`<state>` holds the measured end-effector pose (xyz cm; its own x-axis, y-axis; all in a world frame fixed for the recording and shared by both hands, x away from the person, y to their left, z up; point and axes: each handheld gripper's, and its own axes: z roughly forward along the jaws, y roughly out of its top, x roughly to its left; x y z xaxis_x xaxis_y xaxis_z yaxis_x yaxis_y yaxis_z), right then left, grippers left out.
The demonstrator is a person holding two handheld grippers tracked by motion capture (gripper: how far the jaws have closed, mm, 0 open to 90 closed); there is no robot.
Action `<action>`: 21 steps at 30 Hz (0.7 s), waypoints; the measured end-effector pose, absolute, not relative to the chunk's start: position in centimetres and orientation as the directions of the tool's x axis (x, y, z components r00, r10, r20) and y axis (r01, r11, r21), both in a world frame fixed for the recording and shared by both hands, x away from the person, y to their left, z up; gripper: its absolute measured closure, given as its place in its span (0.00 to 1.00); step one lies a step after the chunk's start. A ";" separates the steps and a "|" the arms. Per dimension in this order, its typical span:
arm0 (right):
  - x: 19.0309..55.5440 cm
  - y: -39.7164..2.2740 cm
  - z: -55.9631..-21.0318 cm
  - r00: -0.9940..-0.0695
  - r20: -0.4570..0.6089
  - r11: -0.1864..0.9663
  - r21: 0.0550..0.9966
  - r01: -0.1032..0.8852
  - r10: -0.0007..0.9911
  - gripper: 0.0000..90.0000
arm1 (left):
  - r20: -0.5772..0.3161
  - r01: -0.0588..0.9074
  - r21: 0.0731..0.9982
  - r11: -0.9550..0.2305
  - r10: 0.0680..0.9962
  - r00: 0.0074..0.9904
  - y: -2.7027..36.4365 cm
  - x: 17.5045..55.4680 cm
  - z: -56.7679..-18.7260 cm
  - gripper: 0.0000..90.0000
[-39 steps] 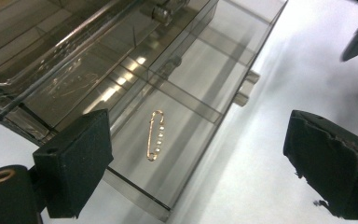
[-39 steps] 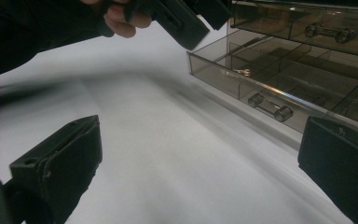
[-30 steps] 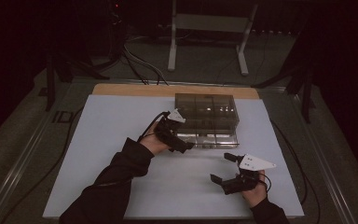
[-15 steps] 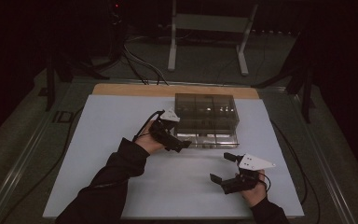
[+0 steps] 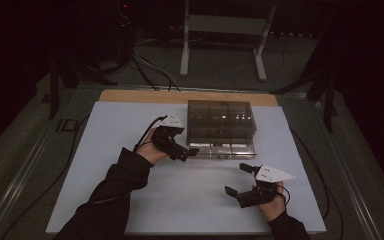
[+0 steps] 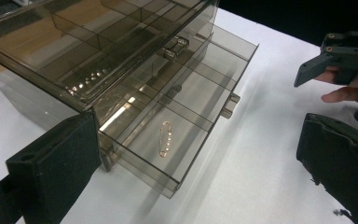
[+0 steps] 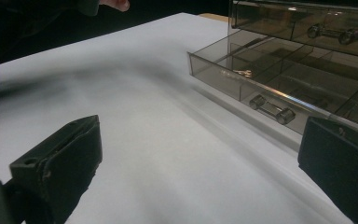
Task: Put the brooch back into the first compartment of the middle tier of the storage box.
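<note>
High view: the smoked-plastic drawer organizer [image 5: 221, 125] sits on the white counter [image 5: 105, 150], its bottom drawer [image 5: 222, 149] pulled out. The left hand-held gripper [image 5: 187, 152] hovers at the drawer's left corner, and the right hand-held gripper [image 5: 237, 180] waits nearby with jaws apart.

Left gripper view: jaws apart, empty. A safety pin [image 6: 166, 138] lies in a drawer compartment; it looks light, thin and slippery, best pinched across its middle.

Right gripper view: the drawer's handle [image 7: 271, 108] shows; the pin is a faint glint.
</note>
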<state>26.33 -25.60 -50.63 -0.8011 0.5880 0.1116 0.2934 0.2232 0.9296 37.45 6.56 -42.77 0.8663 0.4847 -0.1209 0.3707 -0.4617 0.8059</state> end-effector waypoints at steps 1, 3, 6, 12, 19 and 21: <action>26.3 -25.6 -50.6 -0.801 0.112 0.223 0.930 0.294 0.589 0.00 | -0.119 0.371 0.807 -0.460 0.488 0.864 6.8 37.4 -42.7 0.00; 26.4 -25.6 -50.6 -0.800 0.114 0.221 0.930 0.294 0.589 0.00 | -0.121 0.375 0.810 -0.451 0.497 0.859 7.3 37.3 -42.6 0.00; 26.3 -25.5 -50.6 -0.802 0.110 0.225 0.930 0.292 0.587 0.00 | -0.107 0.366 0.813 -0.452 0.503 0.858 7.7 36.9 -42.4 0.00; 26.3 -25.4 -50.6 -0.804 0.109 0.226 0.930 0.291 0.585 0.00 | -0.104 0.374 0.814 -0.445 0.521 0.847 9.1 36.5 -42.6 0.00; 26.5 -25.3 -50.6 -0.805 0.112 0.226 0.929 0.293 0.583 0.00 | -0.100 0.388 0.817 -0.427 0.557 0.824 11.4 36.1 -42.8 0.00; 26.5 -25.3 -50.6 -0.806 0.112 0.227 0.929 0.293 0.582 0.00 | -0.100 0.391 0.816 -0.425 0.563 0.821 12.0 35.9 -42.8 0.00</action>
